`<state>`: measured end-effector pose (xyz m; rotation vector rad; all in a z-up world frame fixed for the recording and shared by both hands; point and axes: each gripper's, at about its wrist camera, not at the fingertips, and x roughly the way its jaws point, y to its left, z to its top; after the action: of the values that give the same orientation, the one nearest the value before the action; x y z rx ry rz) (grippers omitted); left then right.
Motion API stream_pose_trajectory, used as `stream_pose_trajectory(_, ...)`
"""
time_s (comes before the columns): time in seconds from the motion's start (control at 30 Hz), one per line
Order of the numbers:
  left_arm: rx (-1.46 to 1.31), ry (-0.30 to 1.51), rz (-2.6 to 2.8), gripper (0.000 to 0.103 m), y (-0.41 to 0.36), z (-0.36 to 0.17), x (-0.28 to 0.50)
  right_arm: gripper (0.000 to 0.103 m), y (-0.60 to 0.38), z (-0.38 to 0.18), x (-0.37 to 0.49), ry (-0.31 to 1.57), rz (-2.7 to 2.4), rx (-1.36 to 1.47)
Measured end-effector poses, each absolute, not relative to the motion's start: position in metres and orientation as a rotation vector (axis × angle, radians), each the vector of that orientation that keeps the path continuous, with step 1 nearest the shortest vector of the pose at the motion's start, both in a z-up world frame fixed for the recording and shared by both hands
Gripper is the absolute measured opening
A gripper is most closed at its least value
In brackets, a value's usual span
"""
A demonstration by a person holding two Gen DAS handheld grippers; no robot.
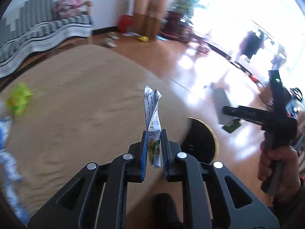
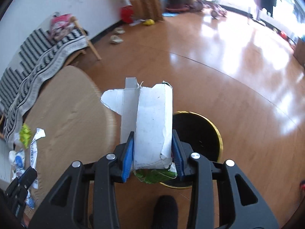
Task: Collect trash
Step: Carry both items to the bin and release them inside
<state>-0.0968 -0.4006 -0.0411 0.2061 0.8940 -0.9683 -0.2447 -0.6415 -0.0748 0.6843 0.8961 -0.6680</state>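
My left gripper (image 1: 154, 133) is shut on a twisted white printed wrapper (image 1: 152, 112) and holds it upright above the edge of the round tan table (image 1: 76, 105). My right gripper (image 2: 152, 135) is shut on a flattened white carton (image 2: 152, 124) with green print underneath, held just left of and above the black bin with a gold rim (image 2: 198, 133). The bin also shows in the left wrist view (image 1: 202, 143), below the table edge. The right gripper shows in the left wrist view (image 1: 228, 110) with the carton (image 1: 223, 106). The left gripper and its wrapper (image 2: 35, 145) show at the lower left of the right wrist view.
A green wrapper (image 1: 19, 101) and white-blue wrappers (image 1: 7, 160) lie on the table's left side; they also show in the right wrist view (image 2: 24, 133). A bench with a striped cover (image 2: 38, 57) stands behind the table. Wooden floor (image 2: 228, 76) spreads beyond the bin.
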Motion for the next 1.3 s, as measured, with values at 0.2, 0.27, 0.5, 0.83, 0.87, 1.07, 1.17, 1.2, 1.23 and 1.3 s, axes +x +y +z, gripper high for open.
stream_pose_trajectory(0.2,0.238,0.938,-1.127,0.013,-0.474,-0.070,-0.135,0.037,-0.673,-0.113,-0.275,0.969,-0.715,0.770)
stream_pose_trajectory(0.27,0.245,0.953,-1.140,0.013,-0.488,-0.078,-0.141,0.037,-0.679,-0.120,-0.278,0.984,-0.721,0.794)
stream_pose_trajectory(0.5,0.260,0.980,-1.153,0.013,-0.516,-0.095,-0.144,0.037,-0.686,-0.128,-0.285,0.984,-0.726,0.824)
stream_pose_trajectory(0.83,0.262,1.012,-1.158,0.013,-0.524,-0.108,-0.144,0.069,-0.693,-0.119,-0.292,0.928,-0.757,0.826)
stream_pose_trajectory(0.87,0.264,1.016,-1.158,0.013,-0.525,-0.110,-0.143,0.070,-0.695,-0.120,-0.294,0.924,-0.759,0.834)
stream_pose_trajectory(1.07,0.277,1.043,-1.173,0.013,-0.535,-0.122,-0.146,0.075,-0.702,-0.118,-0.304,0.895,-0.791,0.862)
stream_pose_trajectory(1.17,0.275,1.055,-1.190,0.013,-0.541,-0.127,-0.150,0.076,-0.702,-0.115,-0.307,0.882,-0.804,0.866)
stream_pose_trajectory(1.2,0.277,1.055,-1.197,0.013,-0.542,-0.128,-0.150,0.076,-0.703,-0.114,-0.309,0.876,-0.810,0.867)
stream_pose_trajectory(1.23,0.279,1.053,-1.205,0.013,-0.544,-0.129,-0.150,0.076,-0.704,-0.113,-0.309,0.869,-0.814,0.868)
stream_pose_trajectory(1.3,0.277,1.053,-1.206,0.015,-0.547,-0.133,-0.149,0.078,-0.705,-0.109,-0.313,0.850,-0.826,0.873)
